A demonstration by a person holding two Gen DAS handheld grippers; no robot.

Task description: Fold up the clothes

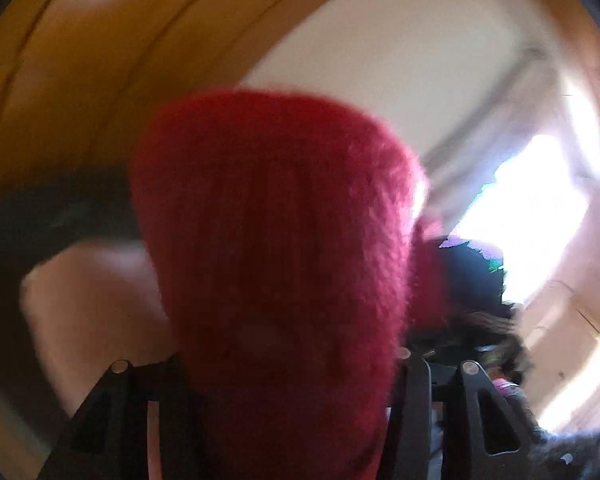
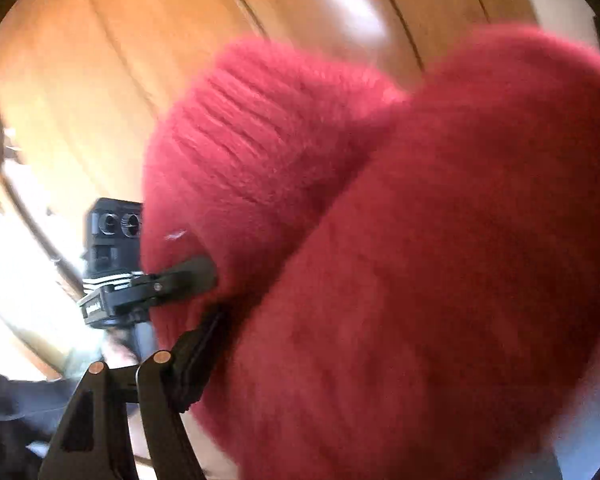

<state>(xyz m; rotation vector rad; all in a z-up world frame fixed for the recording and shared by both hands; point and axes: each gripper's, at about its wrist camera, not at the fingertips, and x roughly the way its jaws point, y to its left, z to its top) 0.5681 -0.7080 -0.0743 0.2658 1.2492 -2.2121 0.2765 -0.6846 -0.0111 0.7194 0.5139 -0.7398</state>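
A fuzzy red knit sweater (image 1: 276, 216) rises between the black fingers (image 1: 414, 396) of my left gripper (image 1: 276, 372), which is shut on it; the fabric fills the gap and hides the fingertips. In the right wrist view the same red sweater (image 2: 440, 240) bulges across the middle and right, its ribbed hem at the upper left. My right gripper (image 2: 300, 360) is shut on it; only its left finger (image 2: 196, 356) shows, the other is buried in the fabric. A finger (image 2: 192, 272) of the left gripper pinches the sweater's edge just above. Both views are motion-blurred.
Orange-brown wooden panels (image 1: 80, 80) curve behind the sweater, beside a white wall (image 1: 380, 60) and a bright window (image 1: 532, 208). A pale pink soft shape (image 1: 92, 300) lies at the lower left. A person's dark sleeve (image 2: 4, 412) sits at the bottom left corner.
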